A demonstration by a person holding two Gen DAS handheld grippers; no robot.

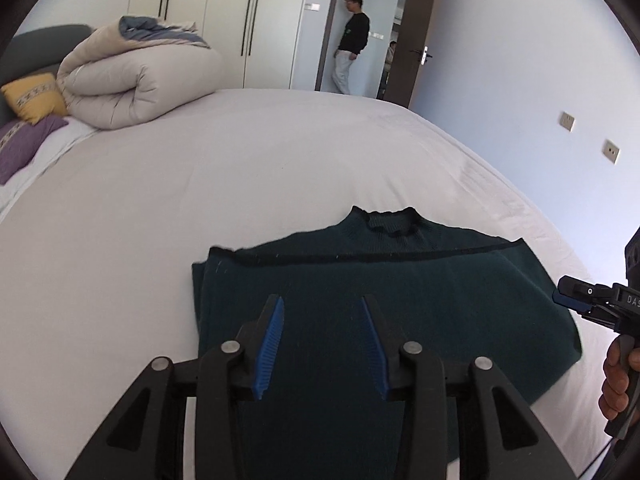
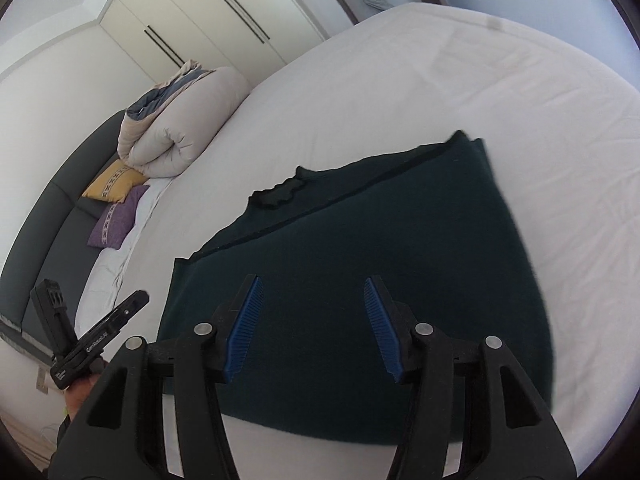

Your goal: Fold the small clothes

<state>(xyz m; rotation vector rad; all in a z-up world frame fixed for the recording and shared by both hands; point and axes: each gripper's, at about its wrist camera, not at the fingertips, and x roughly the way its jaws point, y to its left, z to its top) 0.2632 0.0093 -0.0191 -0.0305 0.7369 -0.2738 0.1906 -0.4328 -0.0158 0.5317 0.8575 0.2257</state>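
Left gripper (image 1: 323, 300): black plastic frame, two tapered fingers (image 1: 262, 320) each faced with a ribbed blue pad; four round silver pivot screws across the linkage, with triangular cut-outs in the outer arms at 7 and 5 o'clock.

Right gripper (image 2: 313, 280): identical build, with black frame, ribbed blue pads, four silver screws and the same cut-outs. Seen from the left wrist at 3 o'clock, its side carries white lettering, partly legible as "DAS", one small screw, and a thin dark cable trailing below the handle.

A white bed (image 1: 240, 168) with a rolled duvet (image 1: 132, 80) stands before cream wardrobes (image 1: 224, 8) and an open door (image 1: 424, 36).
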